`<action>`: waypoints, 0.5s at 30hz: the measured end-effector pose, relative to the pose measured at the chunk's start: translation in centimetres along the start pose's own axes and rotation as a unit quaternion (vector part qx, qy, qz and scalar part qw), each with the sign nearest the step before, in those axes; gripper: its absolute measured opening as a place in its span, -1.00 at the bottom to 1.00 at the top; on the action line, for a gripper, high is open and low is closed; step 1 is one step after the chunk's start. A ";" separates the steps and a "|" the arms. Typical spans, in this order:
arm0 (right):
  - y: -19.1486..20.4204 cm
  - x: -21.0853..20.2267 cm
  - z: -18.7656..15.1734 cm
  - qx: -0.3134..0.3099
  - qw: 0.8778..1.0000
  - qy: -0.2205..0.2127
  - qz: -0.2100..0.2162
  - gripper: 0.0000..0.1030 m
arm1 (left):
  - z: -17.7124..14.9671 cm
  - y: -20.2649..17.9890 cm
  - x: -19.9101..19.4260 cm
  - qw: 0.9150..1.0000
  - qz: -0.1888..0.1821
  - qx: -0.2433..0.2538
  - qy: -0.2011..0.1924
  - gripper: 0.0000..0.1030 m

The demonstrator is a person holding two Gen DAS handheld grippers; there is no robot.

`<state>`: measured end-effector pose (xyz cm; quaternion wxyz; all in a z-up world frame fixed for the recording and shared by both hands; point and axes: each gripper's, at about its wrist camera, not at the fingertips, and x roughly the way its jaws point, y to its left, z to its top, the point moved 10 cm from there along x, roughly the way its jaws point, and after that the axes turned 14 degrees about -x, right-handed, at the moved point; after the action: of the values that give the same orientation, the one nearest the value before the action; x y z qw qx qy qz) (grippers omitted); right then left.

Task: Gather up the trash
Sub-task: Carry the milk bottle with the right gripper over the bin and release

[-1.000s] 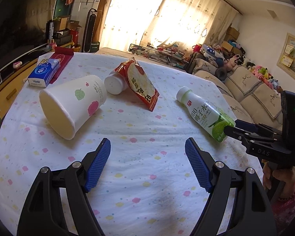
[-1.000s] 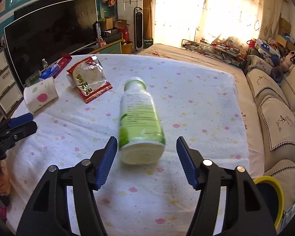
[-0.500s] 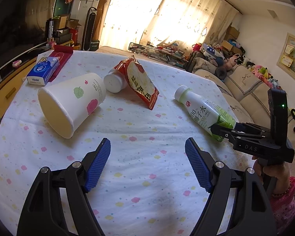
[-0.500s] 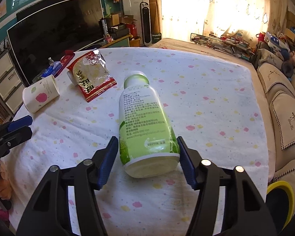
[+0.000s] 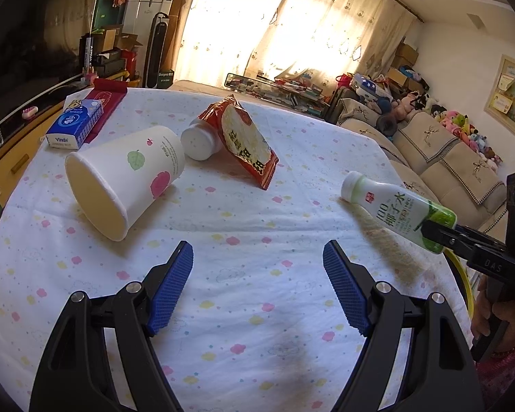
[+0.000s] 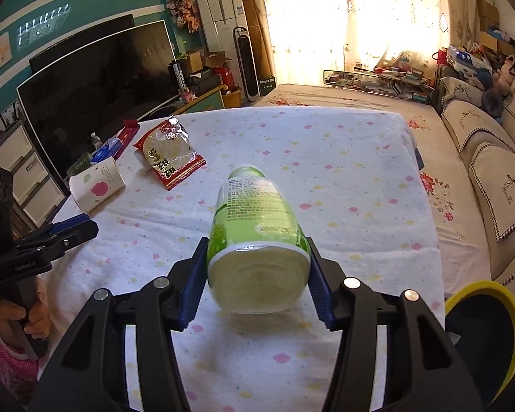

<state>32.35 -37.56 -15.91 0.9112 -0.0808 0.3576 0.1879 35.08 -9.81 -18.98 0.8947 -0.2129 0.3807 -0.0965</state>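
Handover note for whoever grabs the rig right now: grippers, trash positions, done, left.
Right gripper: jaws have just closed on the base of the green drink bottle; base lifted, cap end looks to touch the tablecloth.
Left gripper: open, empty, above the cloth.
Still on the table: paper cup on its side, small white bottle, red snack bag leaning on it.
Yellow-rimmed bin sits at the right.
Done: bottle gripped. Left: bin it, then the rest.

Green-and-white drink bottle (image 6: 257,237), capped, tilted with base lifted and cap near the cloth. Paper cup (image 5: 127,178) on its side. Red snack bag (image 5: 247,144) leaning on a toppled white jar (image 5: 199,142).
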 end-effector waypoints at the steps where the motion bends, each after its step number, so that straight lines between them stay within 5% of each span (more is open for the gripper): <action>1: -0.4 -1.0 -0.3 0.009 1.000 -0.005 0.000 -0.02 | 0.0 0.0 0.0 1.000 0.000 0.000 0.000 0.50; 15: -5.9 -12.4 -3.0 0.091 0.992 -0.072 -0.040 -0.05 | -0.2 -0.3 0.1 1.000 0.005 0.009 0.000 0.50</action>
<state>24.55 -47.35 -9.56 0.9450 0.0022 0.3029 0.1238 35.00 -10.13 -19.04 0.8972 -0.2030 0.3804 -0.0956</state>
